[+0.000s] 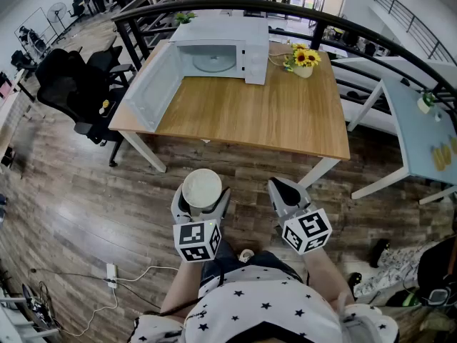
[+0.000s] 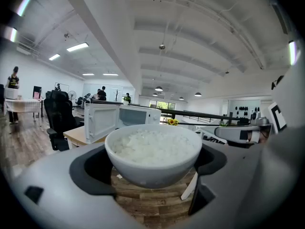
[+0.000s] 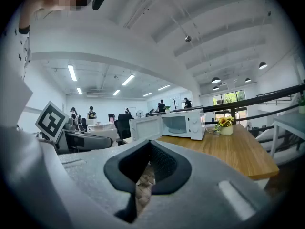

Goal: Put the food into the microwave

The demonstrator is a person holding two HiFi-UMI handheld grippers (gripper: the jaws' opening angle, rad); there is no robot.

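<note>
We stand a little back from the near edge of the light wooden desk (image 1: pixel 257 113), both tools held out over the dark wood-plank floor (image 1: pixel 93 213). The left gripper (image 1: pixel 202 197) has its jaws spread wide around a round white ceramic bowl (image 1: pixel 202 186), and the dark pads (image 2: pixel 90 168) press against the bowl's sides. In the left gripper view the bowl is heaped nearly to the rim with cooked white rice (image 2: pixel 152 144) and sits upright. The food is therefore off the desk, carried in front of its near edge and well apart from the oven.

The right gripper (image 1: pixel 283 188) hangs just beside the left one, at about the same height. Its jaws are drawn together to a narrow slit, and we see nothing between them but floor.

The boxy white microwave oven (image 1: pixel 221 48) stands at the far edge of the desk, toward the far left corner. Its door (image 1: pixel 153 84) is swung fully open along the left edge, and the round glass turntable (image 1: pixel 213 61) shows inside the cavity. A small pot of yellow sunflowers (image 1: pixel 303 59) sits just right of the oven, near the far right corner. Black office chairs (image 1: pixel 71 84) stand on the floor off the desk's left edge.
</note>
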